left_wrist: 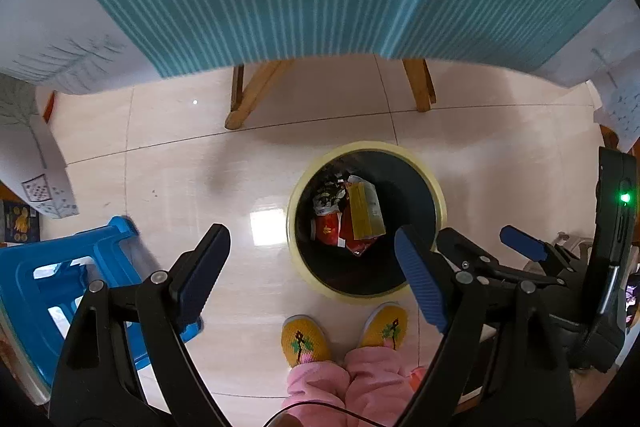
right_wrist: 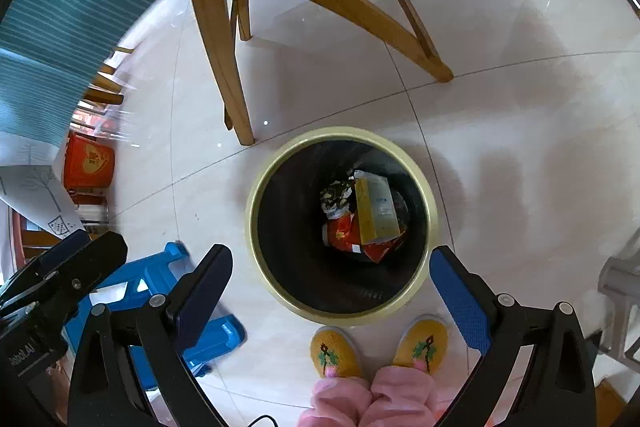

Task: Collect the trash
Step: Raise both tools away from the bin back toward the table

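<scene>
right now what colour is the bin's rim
Pale yellow rim around a dark inside; clearest in the right wrist view.

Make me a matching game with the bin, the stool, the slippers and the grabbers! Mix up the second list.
Things:
1. trash bin
2. plastic stool
3. slippers
4. right gripper

Descriptions:
A. yellow, with a flower pattern
B. blue, standing on the floor beside the bin
C. open, nothing between its fingers
D. cream rim, dark inside, wrappers and a yellow box at the bottom

Pairs: 1-D, 2-B, 3-A, 4-C

Tiled floor (right_wrist: pixel 500 115) bears bin (right_wrist: pixel 424 187), blue stool (right_wrist: pixel 224 335).
</scene>
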Demonstrator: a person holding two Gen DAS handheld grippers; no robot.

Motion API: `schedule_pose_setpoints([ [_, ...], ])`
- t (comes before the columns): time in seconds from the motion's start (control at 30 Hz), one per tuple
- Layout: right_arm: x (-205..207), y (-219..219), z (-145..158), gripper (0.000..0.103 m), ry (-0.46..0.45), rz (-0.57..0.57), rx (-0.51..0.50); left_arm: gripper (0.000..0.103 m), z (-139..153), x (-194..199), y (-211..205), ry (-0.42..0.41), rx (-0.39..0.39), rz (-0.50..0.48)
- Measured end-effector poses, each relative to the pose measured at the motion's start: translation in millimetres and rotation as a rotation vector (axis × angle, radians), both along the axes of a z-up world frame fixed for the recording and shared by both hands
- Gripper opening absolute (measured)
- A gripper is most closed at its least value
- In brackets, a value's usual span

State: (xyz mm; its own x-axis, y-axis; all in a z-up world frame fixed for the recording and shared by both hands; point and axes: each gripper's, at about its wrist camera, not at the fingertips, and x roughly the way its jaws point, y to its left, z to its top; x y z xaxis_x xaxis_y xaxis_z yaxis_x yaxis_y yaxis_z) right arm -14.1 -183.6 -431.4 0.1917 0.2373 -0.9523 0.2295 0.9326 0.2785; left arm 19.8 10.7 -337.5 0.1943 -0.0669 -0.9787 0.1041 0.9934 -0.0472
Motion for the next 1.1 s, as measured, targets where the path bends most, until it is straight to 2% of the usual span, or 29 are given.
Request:
schedule_pose_setpoints([
  [0.3,-1.2,6.2,71.4,0.100,-0.034,0.018,-0.042,0.082,54.1,-3.1,9.2,-0.004,0.004,0.018],
  [0.67,-25.7,13.8,180.4,0.100,-0.053,0.033,-0.002,0.082,161.2,-22.0,19.7,-0.046,0.002,-0.004],
  [0.9,-47.4,29.8,266.2,0.100,-0.095,0.053,0.011,0.082,236.0,-42.6,27.9,-0.067,-0.022,-0.044],
  [1.1,-59.2,38.8,347.7,0.100,-0.185,0.071,-0.016,0.082,301.0,-50.1,32.7,-0.171,-0.023,-0.112],
])
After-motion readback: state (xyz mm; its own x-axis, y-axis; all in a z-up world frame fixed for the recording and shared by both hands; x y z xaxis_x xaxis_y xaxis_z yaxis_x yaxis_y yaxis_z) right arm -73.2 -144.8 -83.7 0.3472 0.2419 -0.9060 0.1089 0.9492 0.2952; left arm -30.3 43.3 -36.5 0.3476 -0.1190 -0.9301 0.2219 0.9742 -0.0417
